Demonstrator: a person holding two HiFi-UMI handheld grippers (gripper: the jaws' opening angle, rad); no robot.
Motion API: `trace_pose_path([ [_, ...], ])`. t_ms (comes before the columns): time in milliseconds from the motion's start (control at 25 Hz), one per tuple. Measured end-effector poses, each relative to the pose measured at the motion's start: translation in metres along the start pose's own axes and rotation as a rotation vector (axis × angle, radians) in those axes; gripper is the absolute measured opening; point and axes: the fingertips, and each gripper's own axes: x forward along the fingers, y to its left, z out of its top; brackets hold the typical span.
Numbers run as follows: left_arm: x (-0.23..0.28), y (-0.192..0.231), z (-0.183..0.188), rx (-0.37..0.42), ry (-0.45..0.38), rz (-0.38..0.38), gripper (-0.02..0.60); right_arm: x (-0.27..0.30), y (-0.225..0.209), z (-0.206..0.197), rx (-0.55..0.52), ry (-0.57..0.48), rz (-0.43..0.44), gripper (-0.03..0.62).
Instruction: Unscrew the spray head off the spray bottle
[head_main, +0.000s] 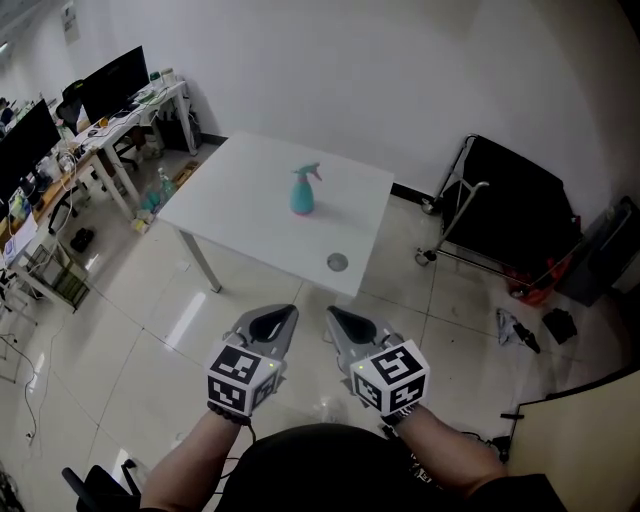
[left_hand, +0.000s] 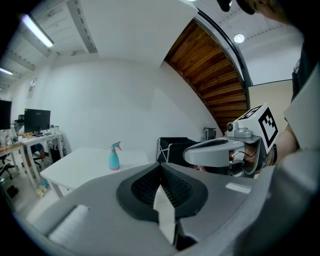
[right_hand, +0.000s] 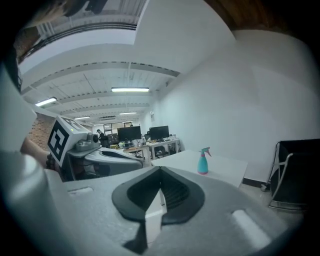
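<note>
A teal spray bottle (head_main: 303, 191) with its spray head on stands upright near the middle of a white table (head_main: 250, 215). The same spray bottle (left_hand: 114, 156) shows far off in the left gripper view, and as a small spray bottle (right_hand: 202, 161) in the right gripper view. My left gripper (head_main: 272, 321) and right gripper (head_main: 348, 322) are side by side low in the head view, well short of the table. Both are shut with nothing between the jaws.
A small round metal piece (head_main: 337, 262) lies near the table's front edge. A black folding cart (head_main: 500, 210) stands to the right. Desks with monitors (head_main: 110, 85) line the left side. Loose items (head_main: 520, 330) lie on the floor at right.
</note>
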Motion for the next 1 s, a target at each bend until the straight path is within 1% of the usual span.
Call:
trace_pose_path([
  [240,0.043,-0.009,0.014,0.009,0.018,0.028,0.017,-0.001,-0.047,0.004,0.015,-0.007,0.029,-0.010],
  [400,0.059,-0.011,0.021,0.015,0.020,0.059,0.017,-0.001,-0.069,0.006,0.022,-0.005,0.051,-0.009],
  [640,0.072,-0.007,0.024,0.014,0.032,0.079,0.017,0.003,-0.084,0.005,0.035,-0.008,0.067,-0.009],
  [800,0.076,0.000,0.023,0.021,0.038,0.092,0.017,0.012,-0.086,0.006,0.035,-0.003,0.079,-0.009],
  [1000,0.083,0.016,0.026,0.002,0.027,0.081,0.017,0.030,-0.088,0.011,0.018,0.002,0.080,-0.010],
])
